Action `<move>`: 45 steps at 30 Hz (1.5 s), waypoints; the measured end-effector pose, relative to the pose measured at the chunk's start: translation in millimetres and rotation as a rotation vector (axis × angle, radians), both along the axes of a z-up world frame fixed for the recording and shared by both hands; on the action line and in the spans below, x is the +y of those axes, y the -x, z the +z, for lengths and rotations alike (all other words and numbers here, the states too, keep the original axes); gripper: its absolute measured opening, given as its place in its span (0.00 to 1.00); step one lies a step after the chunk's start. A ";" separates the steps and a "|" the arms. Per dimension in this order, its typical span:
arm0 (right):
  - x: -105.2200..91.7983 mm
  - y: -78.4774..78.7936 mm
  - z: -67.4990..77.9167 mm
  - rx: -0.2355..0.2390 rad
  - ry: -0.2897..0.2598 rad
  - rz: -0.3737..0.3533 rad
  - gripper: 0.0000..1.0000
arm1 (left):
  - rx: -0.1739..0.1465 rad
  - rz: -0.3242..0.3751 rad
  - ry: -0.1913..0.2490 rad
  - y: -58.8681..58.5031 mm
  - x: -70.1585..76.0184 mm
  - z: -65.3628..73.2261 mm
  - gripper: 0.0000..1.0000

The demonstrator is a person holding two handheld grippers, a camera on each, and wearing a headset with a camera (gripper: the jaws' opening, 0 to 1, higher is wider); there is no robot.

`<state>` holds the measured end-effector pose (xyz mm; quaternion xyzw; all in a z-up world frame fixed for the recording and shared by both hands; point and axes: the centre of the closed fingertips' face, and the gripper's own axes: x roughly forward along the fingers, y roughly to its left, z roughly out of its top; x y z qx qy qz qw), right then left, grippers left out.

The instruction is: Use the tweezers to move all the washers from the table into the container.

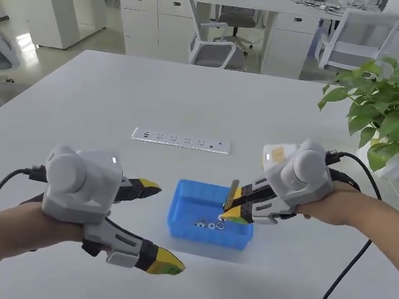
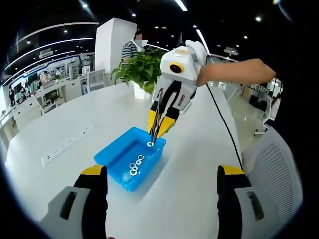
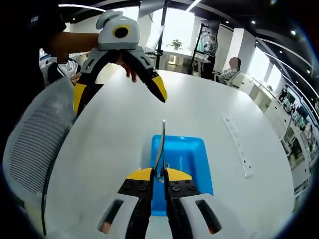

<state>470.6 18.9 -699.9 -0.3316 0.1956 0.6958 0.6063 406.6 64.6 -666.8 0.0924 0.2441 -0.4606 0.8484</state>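
Grips the tweezers point(image 1: 232, 194) in the right claw point(image 1: 234, 212), jaws pinched narrow on the metal shaft. Points the tweezer tips down into the blue container point(image 1: 187, 193), just ahead of and below that claw, with one washer point(image 1: 220, 225) at the very tips, low over the container floor; cannot tell whether pinched or already resting there. Shows the other washers point(image 1: 201, 222) lying loose on the container floor, just left of the tips in the head view, close together. Holds the left claw point(image 1: 162, 225) spread wide, with nothing between its yellow-tipped jaws, above the tabletop point(image 1: 124, 93) just beside the container's left edge and apart from it. Looks along those jaws, in the left gripper view, toward the container, with the right claw and tweezers above its far end. Places the container near the front middle of the white tabletop, with a white power strip point(image 1: 181, 140) flat beyond it, well apart, and a potted plant point(image 1: 371, 106) at the right edge.
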 end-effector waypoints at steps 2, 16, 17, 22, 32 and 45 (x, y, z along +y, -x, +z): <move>0.4 -2.8 -3.4 -0.008 0.001 0.003 0.09 | -0.001 0.000 0.000 -1.5 -0.5 0.8 0.96; 8.4 -18.7 -29.6 -0.006 -0.006 0.018 0.09 | -0.003 0.011 -0.003 -15.6 1.5 -3.1 0.96; 8.8 -19.8 -31.9 -0.003 -0.004 0.015 0.09 | -0.003 0.012 -0.003 -16.6 1.6 -3.4 0.96; 9.9 -22.8 -42.8 0.008 0.001 0.010 0.09 | -0.011 0.014 0.005 -22.0 1.2 -2.1 0.95; 12.0 -28.3 -56.3 0.018 0.011 0.001 0.09 | -0.034 -0.012 -0.001 -35.1 -4.4 0.9 0.82; 7.7 -27.7 -67.2 0.027 0.022 0.002 0.09 | -0.138 -0.056 -0.061 -70.0 -20.5 6.3 0.38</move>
